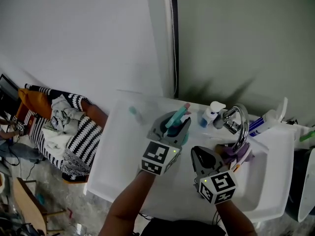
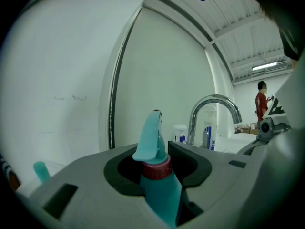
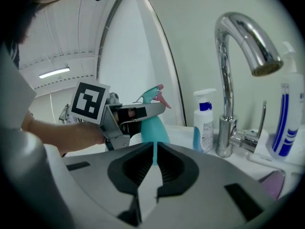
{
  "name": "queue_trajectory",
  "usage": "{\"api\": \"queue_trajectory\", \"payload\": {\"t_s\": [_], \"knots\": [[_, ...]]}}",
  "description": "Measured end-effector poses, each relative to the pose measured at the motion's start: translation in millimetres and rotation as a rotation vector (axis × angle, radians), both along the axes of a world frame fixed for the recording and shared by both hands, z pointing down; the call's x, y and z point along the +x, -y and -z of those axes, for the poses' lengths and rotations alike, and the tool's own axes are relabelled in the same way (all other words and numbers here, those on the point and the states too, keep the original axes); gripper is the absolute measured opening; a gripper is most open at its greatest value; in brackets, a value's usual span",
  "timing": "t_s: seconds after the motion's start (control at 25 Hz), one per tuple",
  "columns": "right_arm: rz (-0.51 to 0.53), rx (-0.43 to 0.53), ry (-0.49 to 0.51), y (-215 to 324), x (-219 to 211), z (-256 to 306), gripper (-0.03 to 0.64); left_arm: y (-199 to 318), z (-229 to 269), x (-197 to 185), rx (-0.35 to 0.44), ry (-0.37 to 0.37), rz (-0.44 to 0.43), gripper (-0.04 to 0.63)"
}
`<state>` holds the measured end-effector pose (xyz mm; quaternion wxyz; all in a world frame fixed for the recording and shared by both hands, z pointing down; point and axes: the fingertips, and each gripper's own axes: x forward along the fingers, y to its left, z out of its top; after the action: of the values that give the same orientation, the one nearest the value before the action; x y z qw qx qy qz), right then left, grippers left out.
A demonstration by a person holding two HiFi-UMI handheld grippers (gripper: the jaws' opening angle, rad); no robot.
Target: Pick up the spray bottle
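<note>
While no view shows its base clear of the sink (image 1: pixel 115 151), the left gripper (image 1: pixel 178 126) pinches the spray bottle (image 1: pixel 176 117) at the neck, ten o'clock from the right gripper (image 1: pixel 201 157), whose jaws sit pressed together, empty; grasp made, lift likely remaining.

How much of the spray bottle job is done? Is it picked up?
Nearly. Done: the left gripper is clamped on the teal spray bottle, just below its red collar, so the grab looks finished. In hand: the lift, but the bottle's base is hidden, so I cannot tell if it is off the sink yet. The right gripper is shut and empty. Left: raise the bottle clear.
</note>
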<state>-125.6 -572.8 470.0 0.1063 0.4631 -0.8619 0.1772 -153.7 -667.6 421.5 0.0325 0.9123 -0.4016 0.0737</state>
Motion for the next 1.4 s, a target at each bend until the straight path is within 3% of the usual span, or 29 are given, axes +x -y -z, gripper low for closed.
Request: {"api": "queue_trajectory", "payload": {"t_s": [0.76, 1.4], "knots": [[-0.004, 0.077, -0.022, -49, -16, 39, 0.008, -113, -6, -38, -0.09, -0.039, 0.095, 0.143], [-0.019, 0.164, -0.027, -103, -46, 61, 0.008, -190, 7, -71, -0.094, -0.049, 0.122, 0.143]]}}
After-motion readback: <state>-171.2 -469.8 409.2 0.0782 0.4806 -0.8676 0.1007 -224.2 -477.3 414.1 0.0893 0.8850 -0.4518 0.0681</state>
